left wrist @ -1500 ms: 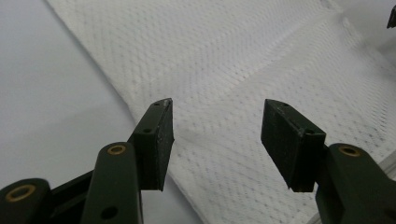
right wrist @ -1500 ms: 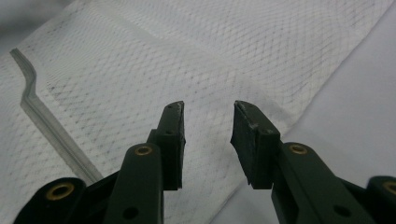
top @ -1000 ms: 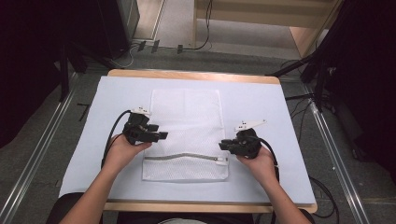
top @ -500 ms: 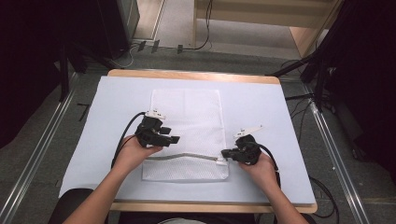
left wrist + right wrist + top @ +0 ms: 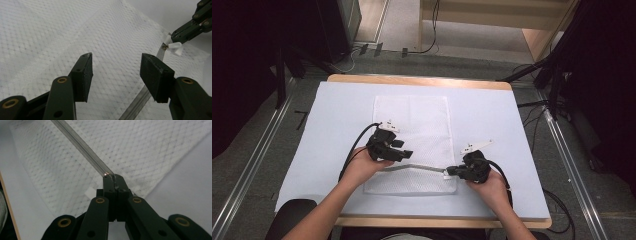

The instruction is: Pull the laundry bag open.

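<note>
A white mesh bag [image 5: 412, 130] lies flat on the bench [image 5: 492, 115]. The right tongs [image 5: 451, 171] pinch the zip pull [image 5: 175, 47]. The left tongs [image 5: 406, 152] hang released over the bag. Next, probably: press the bag down and slide the zip.

Right gripper [image 5: 115, 178] jaws hiding zipper pull on mesh bag [image 5: 412, 125]; zipper [image 5: 140, 100] running off bottom edge in left gripper view; person's forearms leaving frame at bottom.
</note>
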The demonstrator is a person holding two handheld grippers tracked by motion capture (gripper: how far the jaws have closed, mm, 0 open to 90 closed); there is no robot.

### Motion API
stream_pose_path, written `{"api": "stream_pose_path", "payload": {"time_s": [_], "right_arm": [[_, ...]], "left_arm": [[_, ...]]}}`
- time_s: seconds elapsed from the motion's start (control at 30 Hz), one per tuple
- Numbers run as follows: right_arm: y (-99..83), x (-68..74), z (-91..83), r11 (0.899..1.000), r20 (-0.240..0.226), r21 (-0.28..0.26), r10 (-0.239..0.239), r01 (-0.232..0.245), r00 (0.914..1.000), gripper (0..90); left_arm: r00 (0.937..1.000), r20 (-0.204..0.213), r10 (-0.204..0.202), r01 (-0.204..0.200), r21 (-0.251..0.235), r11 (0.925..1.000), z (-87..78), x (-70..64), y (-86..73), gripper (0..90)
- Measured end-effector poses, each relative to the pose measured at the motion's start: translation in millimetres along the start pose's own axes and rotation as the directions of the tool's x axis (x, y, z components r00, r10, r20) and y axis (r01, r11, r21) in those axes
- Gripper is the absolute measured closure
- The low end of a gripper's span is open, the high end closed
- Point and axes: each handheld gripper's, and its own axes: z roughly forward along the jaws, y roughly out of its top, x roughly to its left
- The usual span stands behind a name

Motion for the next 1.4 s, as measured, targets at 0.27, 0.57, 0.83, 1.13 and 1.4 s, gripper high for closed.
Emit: {"api": "stream_pose_path", "payload": {"time_s": [0.27, 0.57, 0.83, 1.13, 1.4], "right_arm": [[7.9, 10.6, 8.5, 0.999, -0.007, -0.012, -0.045, 0.045, 0.9990, 90.0], [7.3, 1.6, 4.6, 0.999, 0.035, -0.022, -0.047, 0.047, 0.9983, 90.0], [0.7, -4.5, 3.2, 0.999, 0.070, 0.002, -0.053, 0.053, 0.9961, 90.0], [-1.2, -6.6, 4.6, 0.998, 0.062, -0.011, -0.065, 0.065, 0.9960, 90.0], [-1.7, -6.3, 4.6, 0.997, 0.068, -0.014, -0.069, 0.070, 0.9953, 90.0]], "left_arm": [[0.9989, 0.030, 0.036, -0.036, 0.003, 0.9993, 6.2, -11.1, 2.0, 45.2], [0.9960, 0.068, 0.058, -0.058, -0.003, 0.9983, 16.3, -23.0, 6.5, 47.5], [0.9928, 0.103, 0.061, -0.061, -0.003, 0.9981, 28.6, -34.1, 9.4, 52.0], [0.9874, 0.142, 0.071, -0.074, 0.014, 0.9972, 43.5, -46.9, 11.9, 67.7], [0.9843, 0.175, 0.022, -0.036, 0.077, 0.9964, 64.3, -52.3, 9.5, 77.6]]}}
